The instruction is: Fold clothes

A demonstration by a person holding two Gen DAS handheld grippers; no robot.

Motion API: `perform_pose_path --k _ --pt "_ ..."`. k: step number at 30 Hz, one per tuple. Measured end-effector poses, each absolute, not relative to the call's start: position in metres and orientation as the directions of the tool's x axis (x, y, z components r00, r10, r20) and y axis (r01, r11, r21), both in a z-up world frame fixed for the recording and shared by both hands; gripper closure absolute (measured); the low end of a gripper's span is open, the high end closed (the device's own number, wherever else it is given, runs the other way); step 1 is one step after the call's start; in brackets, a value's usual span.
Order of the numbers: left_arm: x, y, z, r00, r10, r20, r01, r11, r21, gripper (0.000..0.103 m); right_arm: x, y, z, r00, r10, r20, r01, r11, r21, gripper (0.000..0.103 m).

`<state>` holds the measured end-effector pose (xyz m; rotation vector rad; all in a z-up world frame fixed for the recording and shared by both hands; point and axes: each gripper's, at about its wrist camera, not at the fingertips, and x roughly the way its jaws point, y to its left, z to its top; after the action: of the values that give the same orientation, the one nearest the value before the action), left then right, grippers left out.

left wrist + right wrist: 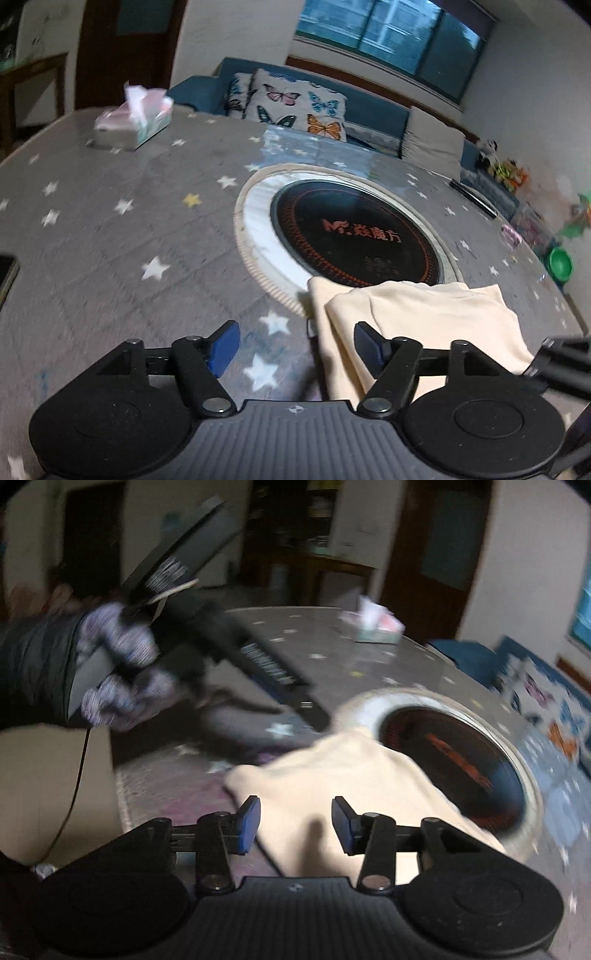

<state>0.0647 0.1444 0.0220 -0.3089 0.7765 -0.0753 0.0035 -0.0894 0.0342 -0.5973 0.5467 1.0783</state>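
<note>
Our left gripper [295, 349] gapes wide, gripping nothing, its right pad at the cloth's [424, 325] left edge. Our right gripper [295, 825] is open too, empty above the cloth [332, 775], which lies folded near the hotplate [354, 236].

Blue sofa [373, 110] beneath window [395, 37]

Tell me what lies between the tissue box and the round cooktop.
Only bare star-print tablecloth lies between the tissue box and cooktop, per the left wrist view.

Bare tablecloth [110, 229] stretches leftward; only the tissue box [136, 118] interrupts it.
</note>
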Motion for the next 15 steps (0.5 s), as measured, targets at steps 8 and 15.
perform_pose_path --k 8,15 --pt "0.057 0.155 0.015 0.689 -0.285 -0.667 -0.094 0.876 -0.472 0.024 -0.022 -0.042 0.013 0.44 0.569 -0.695 -0.898 0.285 -0.335 0.067" --pt "0.061 0.149 0.011 0.668 -0.355 -0.654 -0.142 0.801 -0.581 0.018 -0.009 -0.059 0.033 0.435 0.614 -0.659 -0.891 0.399 -0.217 0.093"
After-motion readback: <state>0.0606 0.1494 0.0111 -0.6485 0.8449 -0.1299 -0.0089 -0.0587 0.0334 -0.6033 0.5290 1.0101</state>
